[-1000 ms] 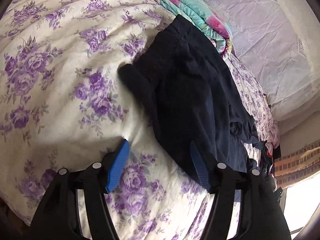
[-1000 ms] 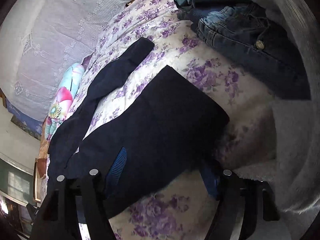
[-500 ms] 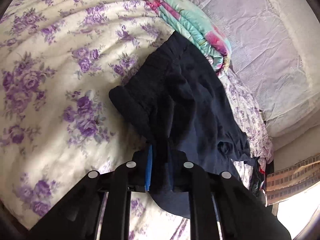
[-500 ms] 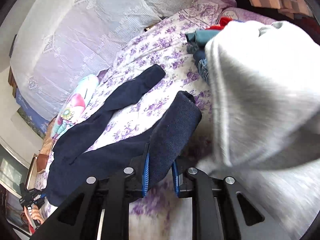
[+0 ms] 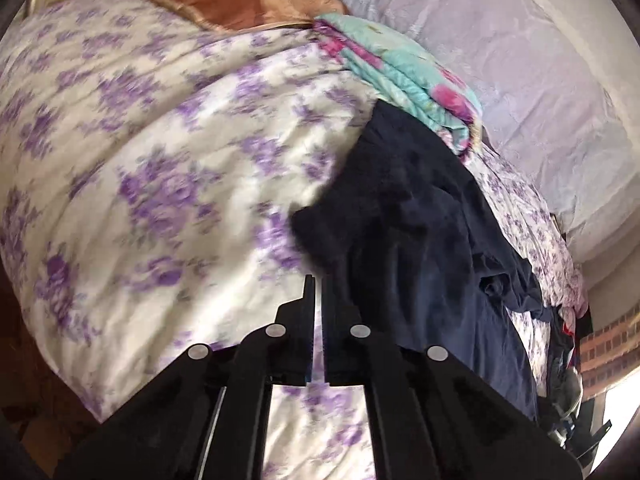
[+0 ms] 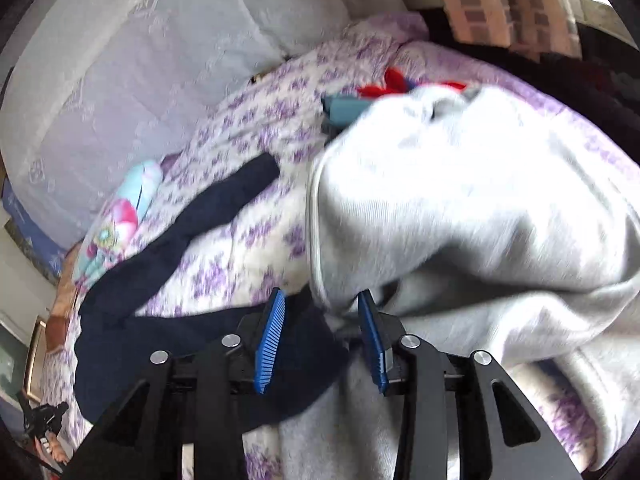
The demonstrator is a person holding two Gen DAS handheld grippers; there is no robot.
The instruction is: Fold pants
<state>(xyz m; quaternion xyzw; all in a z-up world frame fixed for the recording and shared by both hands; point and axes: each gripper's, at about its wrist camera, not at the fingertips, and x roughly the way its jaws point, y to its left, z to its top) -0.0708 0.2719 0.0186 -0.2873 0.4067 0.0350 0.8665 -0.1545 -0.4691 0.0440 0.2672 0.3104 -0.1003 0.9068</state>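
Note:
The dark navy pants (image 5: 420,240) lie on the purple-flowered bedspread (image 5: 160,184). In the left wrist view my left gripper (image 5: 316,284) is shut, its tips at the edge of a bunched part of the pants; whether it pinches cloth I cannot tell. In the right wrist view the pants (image 6: 168,264) show one leg stretched toward the back and a fold of navy cloth under my right gripper (image 6: 320,304). The right gripper is open, its blue pads (image 6: 272,336) apart and nothing held between them.
A grey sweatshirt (image 6: 460,220) is heaped right in front of the right gripper. A teal flowered folded blanket (image 5: 400,76) and a brown pillow (image 5: 232,4) lie at the bed's head. Red and teal clothes (image 6: 360,100) are behind the sweatshirt. A quilted white wall panel (image 6: 140,60) runs along the bed.
My right gripper has opened and let go of the pants leg, which now lies lower under it. My left gripper stayed shut and lifted, with less cloth showing between its fingers.

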